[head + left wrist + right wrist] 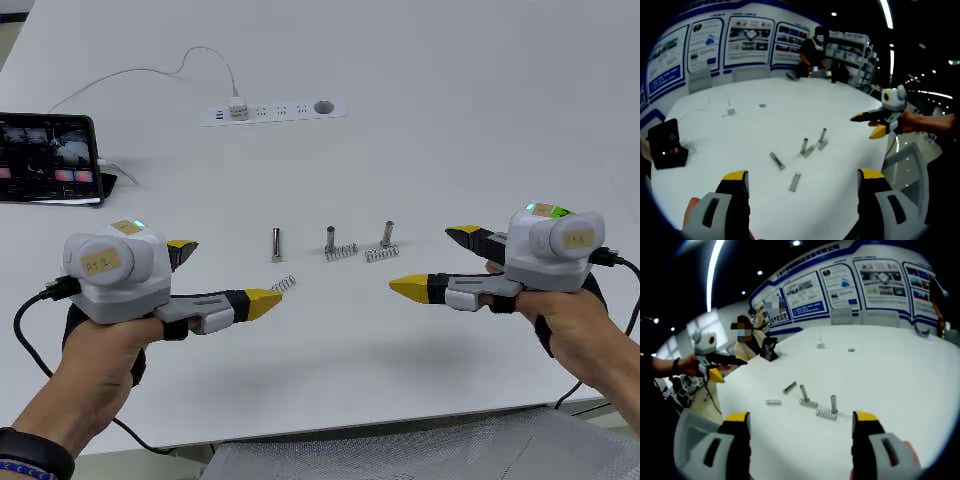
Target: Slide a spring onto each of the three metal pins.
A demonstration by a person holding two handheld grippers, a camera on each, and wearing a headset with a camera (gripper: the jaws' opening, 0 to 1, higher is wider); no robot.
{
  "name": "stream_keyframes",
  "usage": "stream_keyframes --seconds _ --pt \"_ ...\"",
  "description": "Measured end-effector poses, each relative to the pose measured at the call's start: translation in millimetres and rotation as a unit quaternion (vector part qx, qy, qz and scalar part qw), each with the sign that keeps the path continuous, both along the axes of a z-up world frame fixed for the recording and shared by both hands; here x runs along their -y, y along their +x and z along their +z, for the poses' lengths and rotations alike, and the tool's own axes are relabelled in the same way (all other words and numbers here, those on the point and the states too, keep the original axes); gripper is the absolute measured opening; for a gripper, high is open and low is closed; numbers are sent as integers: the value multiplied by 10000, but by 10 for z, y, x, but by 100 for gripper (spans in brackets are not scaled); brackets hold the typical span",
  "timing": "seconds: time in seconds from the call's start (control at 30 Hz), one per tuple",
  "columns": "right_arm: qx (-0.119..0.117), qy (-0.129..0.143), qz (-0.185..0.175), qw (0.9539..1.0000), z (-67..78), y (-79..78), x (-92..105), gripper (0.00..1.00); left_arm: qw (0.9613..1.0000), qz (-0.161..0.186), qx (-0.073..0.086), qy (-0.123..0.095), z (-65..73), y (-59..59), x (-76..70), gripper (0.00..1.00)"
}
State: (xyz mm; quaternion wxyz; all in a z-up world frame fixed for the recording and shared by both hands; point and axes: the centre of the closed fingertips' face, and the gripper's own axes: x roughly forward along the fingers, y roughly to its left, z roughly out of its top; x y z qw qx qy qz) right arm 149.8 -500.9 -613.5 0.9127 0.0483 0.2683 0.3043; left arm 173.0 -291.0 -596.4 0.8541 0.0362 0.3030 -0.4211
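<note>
White table (450,120), three pins (330,238) mid-table, three springs (341,251) lying loose beside them. Left tool (232,270) and right tool (422,258) hover toward the near edge, each with jaws apart.

I have bare table (420,150) on every side of the pin row. The left pin (276,243) stands alone, with a clear gap to the middle pin (330,238). A loose spring (284,284) lies in front of it, just beside my left gripper's (232,270) near tip. A second spring (341,251) lies at the middle pin's foot and a third spring (381,254) at the right pin's (387,233), crowding that gap low down. My right gripper (420,258) faces bare surface. The power strip (275,110) and tablet (48,158) lie well apart, far back.
</note>
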Motion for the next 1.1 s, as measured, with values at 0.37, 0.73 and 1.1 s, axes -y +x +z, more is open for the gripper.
stream_keyframes --seconds 0.37,0.73,1.1 --pt "-28 21 13 10000 -24 -18 -4 83 10000 -54 -33 -5 -12 -25 42 91" --pt "-55 21 44 10000 -55 -31 -16 85 10000 7 -55 -7 -21 -15 -2 91" --pt "-96 -75 102 9999 -133 -95 -35 86 9999 122 -99 -19 -52 1 -42 90"
